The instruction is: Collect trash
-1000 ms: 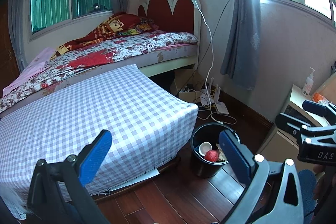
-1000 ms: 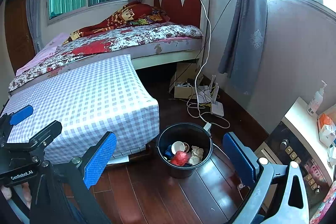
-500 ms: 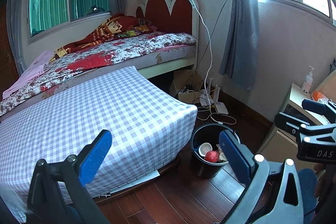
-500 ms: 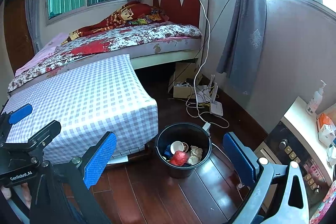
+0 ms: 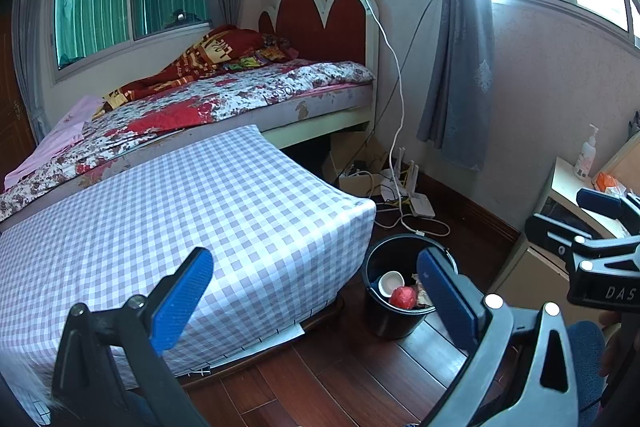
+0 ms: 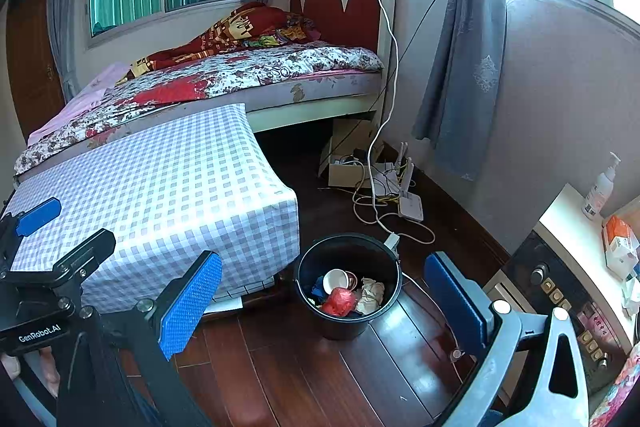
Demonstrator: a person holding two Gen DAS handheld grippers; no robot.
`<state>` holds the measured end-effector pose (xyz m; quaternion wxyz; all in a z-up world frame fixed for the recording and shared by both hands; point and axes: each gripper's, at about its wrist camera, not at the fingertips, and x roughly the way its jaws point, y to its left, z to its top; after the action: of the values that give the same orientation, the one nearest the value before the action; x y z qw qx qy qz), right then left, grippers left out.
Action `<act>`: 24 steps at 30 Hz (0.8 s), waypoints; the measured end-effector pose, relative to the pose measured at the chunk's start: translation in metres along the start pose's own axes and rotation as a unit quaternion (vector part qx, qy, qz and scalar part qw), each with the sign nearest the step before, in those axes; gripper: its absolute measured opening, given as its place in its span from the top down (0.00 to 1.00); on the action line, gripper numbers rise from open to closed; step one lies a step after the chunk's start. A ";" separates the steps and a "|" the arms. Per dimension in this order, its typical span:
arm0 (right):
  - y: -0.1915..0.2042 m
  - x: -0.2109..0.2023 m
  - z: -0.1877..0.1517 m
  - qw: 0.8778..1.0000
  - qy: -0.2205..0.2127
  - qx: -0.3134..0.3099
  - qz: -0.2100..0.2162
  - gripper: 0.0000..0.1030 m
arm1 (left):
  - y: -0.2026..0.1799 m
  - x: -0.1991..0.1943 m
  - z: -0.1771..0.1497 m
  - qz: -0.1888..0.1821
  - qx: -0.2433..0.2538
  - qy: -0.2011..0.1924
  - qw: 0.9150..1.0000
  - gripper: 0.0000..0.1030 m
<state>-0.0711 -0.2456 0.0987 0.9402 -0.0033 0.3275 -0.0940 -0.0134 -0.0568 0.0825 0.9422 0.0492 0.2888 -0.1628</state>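
Checked-cloth table (image 5: 180,211) stood near left; floral-quilted bed (image 5: 224,99) with red headboard (image 5: 320,23) lay beyond. Router (image 6: 410,205) and cables sat on floor far right, under grey curtain (image 6: 464,39). Pump bottle (image 6: 600,187) stood far right.

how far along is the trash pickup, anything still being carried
Looks mostly done: the black bin on the floor already holds a red wad, a crumpled paper and a small cup. Nothing in hand: left gripper and right gripper are both open. No loose trash shows.
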 end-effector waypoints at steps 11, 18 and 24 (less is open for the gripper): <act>0.003 0.002 -0.001 1.000 0.003 -0.001 -0.002 0.01 | 0.002 0.001 -0.002 0.000 0.002 0.001 1.000 0.01; 0.005 0.003 -0.003 1.000 0.006 0.000 -0.004 0.01 | 0.005 0.003 -0.004 -0.003 0.002 0.002 1.000 0.01; 0.005 0.004 -0.003 1.000 0.006 0.000 -0.004 0.01 | 0.008 0.006 -0.004 -0.002 0.010 -0.001 1.000 0.01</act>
<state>-0.0692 -0.2413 0.0932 0.9376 -0.0040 0.3335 -0.0982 -0.0082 -0.0501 0.0754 0.9415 0.0580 0.2865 -0.1678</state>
